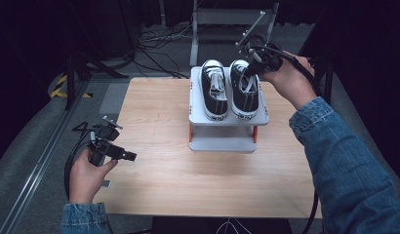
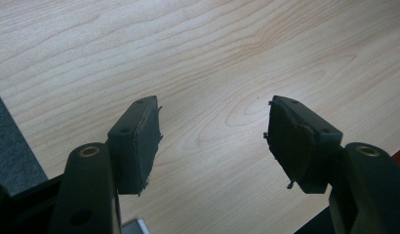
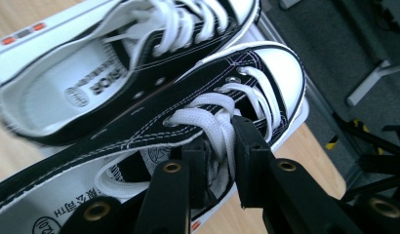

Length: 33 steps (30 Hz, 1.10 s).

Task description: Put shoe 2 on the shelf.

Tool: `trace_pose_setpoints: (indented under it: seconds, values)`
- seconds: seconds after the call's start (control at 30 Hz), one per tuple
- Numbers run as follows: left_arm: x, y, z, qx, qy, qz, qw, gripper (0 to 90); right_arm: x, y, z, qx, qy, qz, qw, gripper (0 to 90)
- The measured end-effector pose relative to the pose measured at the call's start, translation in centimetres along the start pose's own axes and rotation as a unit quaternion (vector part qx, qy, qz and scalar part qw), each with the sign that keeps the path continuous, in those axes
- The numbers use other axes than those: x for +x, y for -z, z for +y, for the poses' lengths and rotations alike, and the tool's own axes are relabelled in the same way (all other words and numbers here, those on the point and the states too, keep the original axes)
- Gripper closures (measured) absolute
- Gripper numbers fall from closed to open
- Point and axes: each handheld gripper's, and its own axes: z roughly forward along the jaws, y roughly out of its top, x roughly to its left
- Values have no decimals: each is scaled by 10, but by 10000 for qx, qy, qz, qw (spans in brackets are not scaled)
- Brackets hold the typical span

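Note:
Two black canvas shoes with white laces stand side by side on the top shelf of a white two-level rack point(image 1: 227, 142) on the wooden table point(image 1: 159, 175). My right gripper point(image 1: 248, 73) reaches into the right shoe point(image 1: 246, 100) from behind. In the right gripper view its jaws point(image 3: 218, 146) are shut on that shoe's point(image 3: 271, 68) tongue and laces; the left shoe point(image 3: 86, 83) lies beyond it. The left shoe point(image 1: 213, 95) is untouched. My left gripper point(image 1: 131, 156) hovers over the table's left edge, open and holding nothing point(image 2: 212, 139).
The rack has orange posts and a bare lower shelf point(image 1: 222, 144). Bare wooden tabletop point(image 2: 212, 48) lies under the left gripper. Metal stands and cables point(image 1: 159, 41) crowd the dark floor behind the table.

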Motion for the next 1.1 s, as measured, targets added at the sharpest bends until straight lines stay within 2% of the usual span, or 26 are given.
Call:
trace_pose_setpoints:
  seconds: [0.13,0.43,0.9,1.1]
  values:
    - [2,-2,3,-5,7,-34,10000,374,-10,-14,4,7,-12,-80,10000,780]
    - [5,-6,8,31,-20,-40,10000,373,-25,-37,5,80,-31,-86,9999,780]
    - [4,-7,8,63,-29,-85,9999,373,-22,-54,5,108,102,37,9999,779]
    - [4,-8,9,50,-26,-66,10000,373,-19,-56,2,90,155,91,9998,768]
